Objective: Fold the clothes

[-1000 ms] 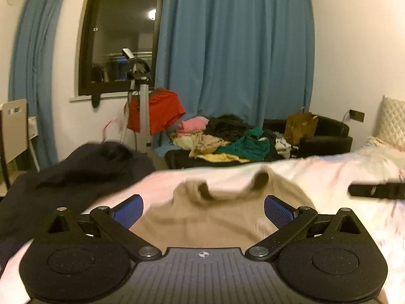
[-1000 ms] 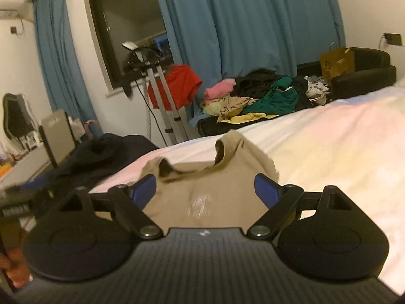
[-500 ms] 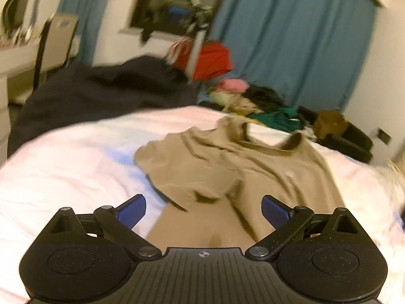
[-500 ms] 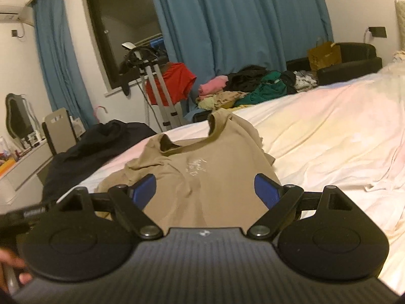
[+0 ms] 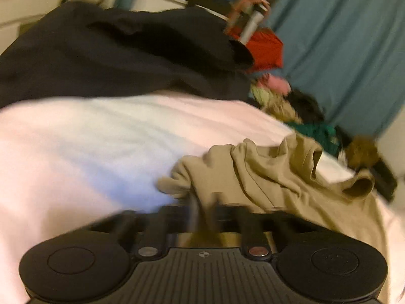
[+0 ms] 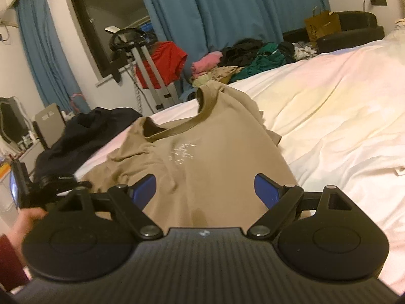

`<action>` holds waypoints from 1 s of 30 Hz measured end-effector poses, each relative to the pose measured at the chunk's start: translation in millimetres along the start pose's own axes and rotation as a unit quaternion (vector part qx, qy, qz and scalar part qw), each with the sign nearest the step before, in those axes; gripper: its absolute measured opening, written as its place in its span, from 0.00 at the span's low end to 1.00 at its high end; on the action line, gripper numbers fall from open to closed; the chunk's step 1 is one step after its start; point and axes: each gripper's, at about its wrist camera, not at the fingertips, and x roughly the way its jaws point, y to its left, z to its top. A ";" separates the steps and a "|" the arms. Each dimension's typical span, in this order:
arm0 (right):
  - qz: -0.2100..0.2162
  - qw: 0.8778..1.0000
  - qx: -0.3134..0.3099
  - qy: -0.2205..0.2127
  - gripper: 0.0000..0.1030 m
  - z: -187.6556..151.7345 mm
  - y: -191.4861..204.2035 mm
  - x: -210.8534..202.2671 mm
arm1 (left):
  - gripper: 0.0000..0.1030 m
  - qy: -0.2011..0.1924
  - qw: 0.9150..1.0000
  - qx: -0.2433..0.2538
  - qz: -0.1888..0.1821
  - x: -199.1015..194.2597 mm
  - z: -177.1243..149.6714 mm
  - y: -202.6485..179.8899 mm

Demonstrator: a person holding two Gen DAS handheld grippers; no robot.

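Note:
A tan t-shirt [image 6: 202,152] lies front up on the white bed [image 6: 329,116], collar toward the far edge, a small white print on the chest. In the left wrist view the shirt [image 5: 278,177] is bunched at its left sleeve. My left gripper [image 5: 202,210] is blurred, its jaws drawn together on the tan fabric at the sleeve edge. My right gripper [image 6: 205,190] is open and empty, hovering over the shirt's lower body. The left gripper also shows in the right wrist view [image 6: 50,182], at the shirt's left side.
A black garment [image 5: 114,58] lies on the bed's left far corner. A pile of clothes [image 6: 240,60] sits beyond the bed by the blue curtain. A red garment hangs on a stand [image 6: 162,63]. A black sofa with a paper bag [image 6: 324,26] is at the back right.
My left gripper dropped to the shirt's left sleeve and shut on the fabric, bunching it. The right gripper moved closer over the shirt and stayed open.

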 end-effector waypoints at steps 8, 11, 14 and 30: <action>-0.016 1.000 0.005 0.005 0.83 -1.9 -7.0 24.5 | 0.05 -0.116 0.942 0.236 0.206 4.5 92.2 -49.9; -0.022 1.000 0.000 0.008 0.83 -2.7 -7.2 31.3 | 0.14 -0.102 0.942 0.215 0.238 25.9 103.0 -40.0; -0.029 1.000 -0.010 0.002 0.83 -3.4 -6.5 33.0 | 0.35 -0.062 0.961 0.147 0.224 29.5 99.9 -19.7; -0.023 0.999 -0.032 -0.028 0.83 5.8 7.0 -13.1 | 0.53 0.179 0.980 -0.014 -0.081 -204.0 -103.0 18.2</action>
